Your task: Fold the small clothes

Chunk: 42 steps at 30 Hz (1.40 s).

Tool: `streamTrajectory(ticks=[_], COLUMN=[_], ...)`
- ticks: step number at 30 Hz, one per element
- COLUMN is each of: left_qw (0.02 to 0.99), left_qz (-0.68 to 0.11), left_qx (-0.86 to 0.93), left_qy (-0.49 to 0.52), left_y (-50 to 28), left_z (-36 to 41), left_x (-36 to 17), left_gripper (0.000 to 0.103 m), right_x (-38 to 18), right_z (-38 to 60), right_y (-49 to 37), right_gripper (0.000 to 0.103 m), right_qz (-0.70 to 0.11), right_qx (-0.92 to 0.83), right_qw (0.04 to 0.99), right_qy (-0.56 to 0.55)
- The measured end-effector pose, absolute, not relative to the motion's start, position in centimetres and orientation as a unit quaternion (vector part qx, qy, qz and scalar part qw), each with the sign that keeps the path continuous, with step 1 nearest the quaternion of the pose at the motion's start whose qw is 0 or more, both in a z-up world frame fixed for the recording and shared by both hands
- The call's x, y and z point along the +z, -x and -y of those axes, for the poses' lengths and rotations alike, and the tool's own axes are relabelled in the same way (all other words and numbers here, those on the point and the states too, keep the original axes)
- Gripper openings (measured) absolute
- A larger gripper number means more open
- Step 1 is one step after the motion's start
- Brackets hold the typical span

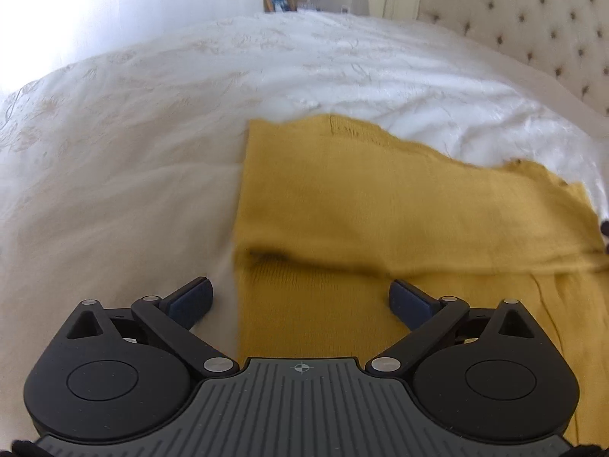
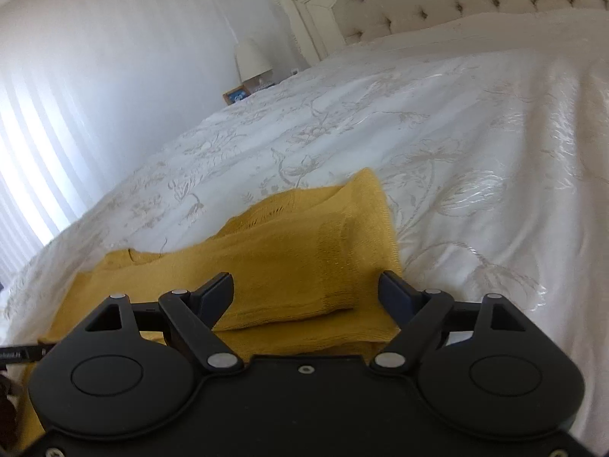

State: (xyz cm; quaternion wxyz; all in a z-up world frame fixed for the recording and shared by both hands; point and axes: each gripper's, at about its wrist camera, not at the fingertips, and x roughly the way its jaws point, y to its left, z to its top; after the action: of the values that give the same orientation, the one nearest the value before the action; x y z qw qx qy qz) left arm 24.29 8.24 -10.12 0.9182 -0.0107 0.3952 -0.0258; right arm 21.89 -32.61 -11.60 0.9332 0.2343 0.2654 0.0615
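Mustard-yellow knit garment lies flat on the white floral-embroidered bedspread, partly folded: one layer doubled over another, a fold ridge running across it in the left wrist view, far edge uneven and wavy. Ribbed knit texture shows on the near part. Which garment it is, sleeve or body, cannot be told; the picture is motion-blurred and its right end runs out of frame. Left gripper hangs over the garment's left edge, claw released and wide, one finger over bedspread, the other over knit, nothing pinched. Right gripper also stands spread, released, with a folded end of the yellow knit lying between and below its fingers, pads not pressing it. Right wrist view alone shows a narrow folded strip with a denser banded edge on top of the lower layer, near the garment's right edge. Both views show the cream tufted headboard, a white lamp and a small wooden picture frame beyond the bed; the frame's picture is too small to read.
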Motion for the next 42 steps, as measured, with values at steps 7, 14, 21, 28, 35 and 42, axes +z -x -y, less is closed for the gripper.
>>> streamTrajectory(ticks=[7, 14, 21, 28, 35, 42], left_qw=[0.918, 0.922, 0.893, 0.864, 0.852, 0.845], left_qz=[-0.396, -0.385, -0.442, -0.49, -0.509, -0.519], left_qx=[-0.023, -0.039, -0.079, -0.118, -0.12, -0.129], left_qy=[0.026, 0.028, 0.04, 0.009, 0.03, 0.024], left_y=[-15.1, -9.0, -6.5, -4.7, -4.7, -4.2], left_z=[-11.7, -13.6, -13.2, -11.2, -11.6, -12.2], left_x=[-7.4, -4.0, -5.4, -8.7, -10.0, -10.3], left_gripper=[0.101, 0.101, 0.1, 0.099, 0.09, 0.089], right_x=[-9.5, -3.4, -0.1, -2.8, -5.7, -7.9], right_z=[36.0, 35.5, 34.8, 34.8, 33.4, 32.2], right_y=[-18.5, -11.3, -6.0, -4.5, -5.2, -6.2], right_gripper=[0.095, 0.096, 0.102, 0.102, 0.102, 0.102], right_qz=[-0.297, -0.291, -0.36, -0.485, -0.579, -0.637], right_qx=[-0.008, 0.057, 0.112, 0.112, 0.14, 0.157], right_qw=[0.912, 0.919, 0.895, 0.846, 0.789, 0.742], right_qy=[-0.282, -0.261, -0.239, -0.193, -0.153, -0.134])
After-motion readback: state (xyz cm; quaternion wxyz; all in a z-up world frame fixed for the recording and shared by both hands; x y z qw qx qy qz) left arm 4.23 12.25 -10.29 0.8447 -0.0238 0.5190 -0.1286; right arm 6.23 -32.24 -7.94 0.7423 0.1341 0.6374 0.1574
